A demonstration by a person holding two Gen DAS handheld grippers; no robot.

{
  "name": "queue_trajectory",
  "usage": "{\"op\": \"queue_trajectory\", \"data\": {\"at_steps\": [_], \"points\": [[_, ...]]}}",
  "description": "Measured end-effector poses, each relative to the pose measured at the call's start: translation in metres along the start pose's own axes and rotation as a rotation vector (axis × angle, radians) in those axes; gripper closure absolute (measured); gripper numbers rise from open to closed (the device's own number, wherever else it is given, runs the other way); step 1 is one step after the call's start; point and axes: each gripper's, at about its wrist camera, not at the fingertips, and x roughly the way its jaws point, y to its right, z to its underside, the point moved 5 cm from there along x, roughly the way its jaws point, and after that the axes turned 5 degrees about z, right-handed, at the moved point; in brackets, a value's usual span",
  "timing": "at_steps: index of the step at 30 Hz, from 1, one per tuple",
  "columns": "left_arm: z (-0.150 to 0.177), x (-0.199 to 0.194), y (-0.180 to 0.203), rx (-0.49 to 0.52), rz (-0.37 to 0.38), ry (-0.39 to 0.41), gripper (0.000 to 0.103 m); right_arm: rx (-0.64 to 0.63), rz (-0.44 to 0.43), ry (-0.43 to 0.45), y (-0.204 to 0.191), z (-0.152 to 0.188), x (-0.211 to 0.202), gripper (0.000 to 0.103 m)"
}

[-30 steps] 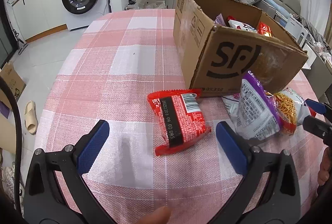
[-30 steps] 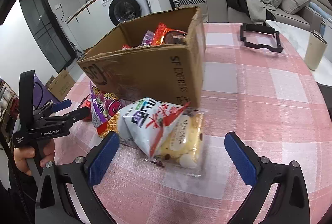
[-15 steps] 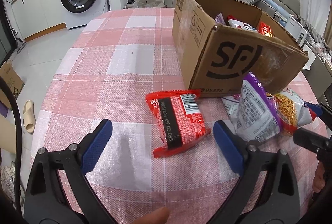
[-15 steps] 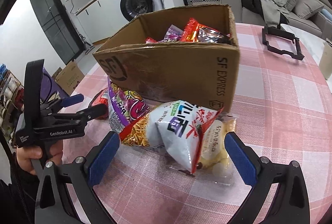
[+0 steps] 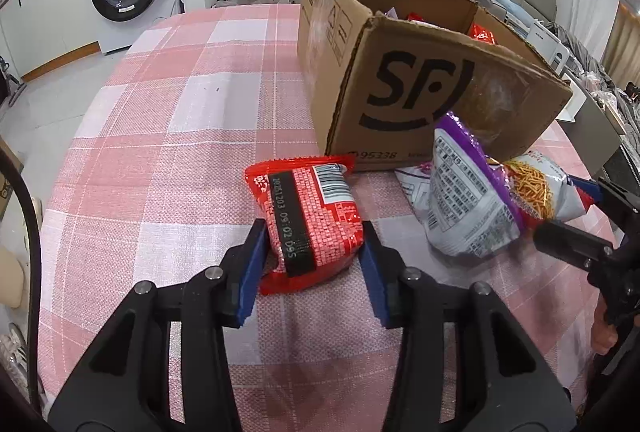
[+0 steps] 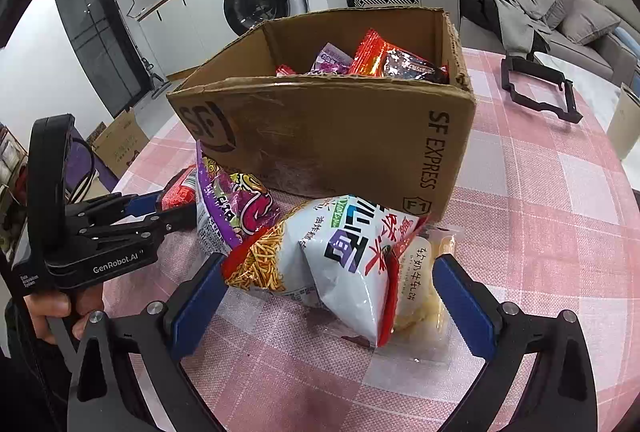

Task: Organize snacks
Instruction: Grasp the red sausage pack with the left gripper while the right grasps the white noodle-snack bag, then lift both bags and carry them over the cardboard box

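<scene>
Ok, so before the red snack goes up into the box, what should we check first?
1. Left hand-held gripper has just closed, pads pressing both sides of the red snack packet: ok.
2. Grip only on the packet's near end, may sag: cannot tell.
3. Cardboard box open on top: ok.
4. Room left in the box among its snacks: ok.
5. Purple bag lies apart from the red packet: ok.
6. Right hand-held gripper open around the white noodle bag, not gripping: ok.
</scene>
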Motion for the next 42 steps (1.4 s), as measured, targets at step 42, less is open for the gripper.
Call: {"op": "queue_trajectory", "data": {"at_steps": [42], "points": [[0.011, -0.102, 0.025, 0.018, 0.012, 0.181, 0.062, 0.058, -0.128, 0.147, 0.003, 0.014, -0.070, 0.036]]}}
